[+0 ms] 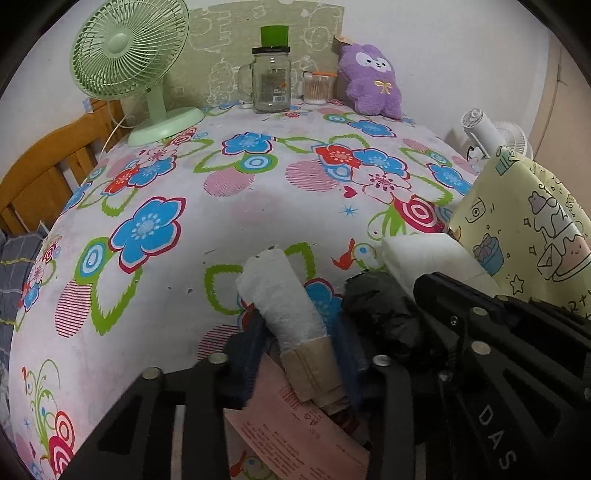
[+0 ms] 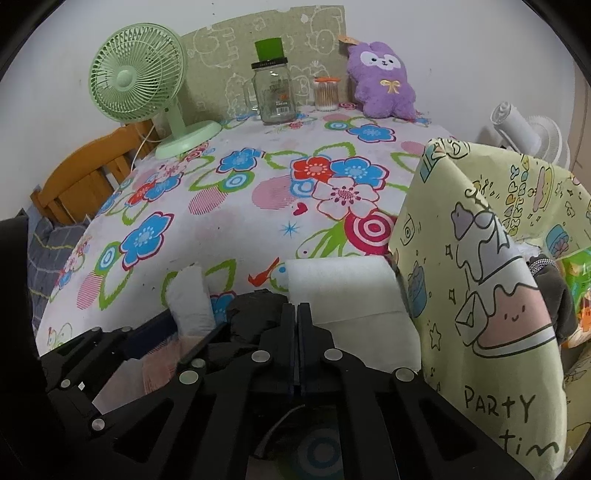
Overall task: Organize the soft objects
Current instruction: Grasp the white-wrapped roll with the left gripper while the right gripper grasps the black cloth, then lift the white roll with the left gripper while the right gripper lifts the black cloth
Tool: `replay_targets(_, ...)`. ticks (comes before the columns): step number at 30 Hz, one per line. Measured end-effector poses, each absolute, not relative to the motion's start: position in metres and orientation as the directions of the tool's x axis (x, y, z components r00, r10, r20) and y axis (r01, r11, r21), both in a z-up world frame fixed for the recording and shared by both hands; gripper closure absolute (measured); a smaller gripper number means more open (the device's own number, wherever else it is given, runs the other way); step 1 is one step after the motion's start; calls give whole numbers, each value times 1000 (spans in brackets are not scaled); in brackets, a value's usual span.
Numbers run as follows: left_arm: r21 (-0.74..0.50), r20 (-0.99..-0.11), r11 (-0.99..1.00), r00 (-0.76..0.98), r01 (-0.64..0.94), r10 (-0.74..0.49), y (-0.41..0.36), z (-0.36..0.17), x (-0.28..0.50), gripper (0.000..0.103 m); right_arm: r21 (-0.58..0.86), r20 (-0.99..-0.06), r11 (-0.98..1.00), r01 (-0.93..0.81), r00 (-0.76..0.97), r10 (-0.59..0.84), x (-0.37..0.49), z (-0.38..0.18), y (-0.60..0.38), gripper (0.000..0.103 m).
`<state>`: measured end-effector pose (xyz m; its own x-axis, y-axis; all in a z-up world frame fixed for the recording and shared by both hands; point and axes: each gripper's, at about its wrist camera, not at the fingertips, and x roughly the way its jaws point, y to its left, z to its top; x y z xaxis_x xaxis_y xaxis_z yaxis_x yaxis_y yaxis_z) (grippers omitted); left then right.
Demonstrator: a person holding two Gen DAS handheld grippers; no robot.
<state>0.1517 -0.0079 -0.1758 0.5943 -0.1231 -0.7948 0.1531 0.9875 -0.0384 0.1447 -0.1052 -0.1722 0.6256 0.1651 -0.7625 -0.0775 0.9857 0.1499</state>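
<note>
**Floral table, soft goods at the near edge: contents from left to right**

- Wooden chair (image 1: pixel 48 166): standing at the far left, beside the table.
- Green desk fan (image 1: pixel 129 51): standing on the floral tablecloth (image 1: pixel 221 206) at the back left.
- Glass mug jar (image 1: pixel 270 83): sitting mid-back with a green cup (image 1: pixel 274 36) resting on its lid.
- Cotton swab container (image 1: pixel 317 88): standing just beside the jar.
- Purple plush toy (image 1: pixel 373 79): leaning against the wall at the back right.
- Left gripper (image 1: pixel 295 332): its blue fingers are pinching a rolled white cloth (image 1: pixel 280 295) with a tan band, the roll sticking up and away over the tablecloth near the front edge.
- Crumpled black item (image 1: pixel 384 314): lying between the two grippers, just right of the roll; what it is cannot be told.
- Right gripper (image 2: pixel 297 317): its fingers are pressing flat together, and nothing is showing between them.
- Folded white cloth (image 2: pixel 343 288): lying just beyond the right gripper, touching the bag.
- Yellow cartoon party bag (image 2: pixel 480 258): standing at the right edge.
- White appliance (image 2: pixel 517 125): poking up behind the bag.
</note>
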Motion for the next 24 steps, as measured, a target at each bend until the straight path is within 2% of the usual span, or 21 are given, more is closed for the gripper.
replay_targets(5, -50, -794, 983, 590, 174, -145, -8, -175, 150, 87, 157, -763, 984, -84, 622, 175, 144, -172, -105, 99)
replay_targets(19, -2, -779, 985, 618, 172, -109, 4, -166, 136, 88, 167, -773, 976, -143, 596, 220, 139, -170, -91, 96)
replay_targets(21, 0, -778, 985, 619, 172, -108, 7, -166, 133, 88, 161, -777, 976, -146, 591, 216, 138, -170, -89, 87)
replay_targets(23, 4, -775, 986, 623, 167, -102, 10, -165, 131, 88, 160, -780, 976, -147, 587, 216, 138, -170, -87, 61)
replay_targets(24, 5, -774, 986, 625, 164, -99, 11, -165, 130, 88, 161, -778, 977, -138, 591, 211, 136, -170, -87, 57)
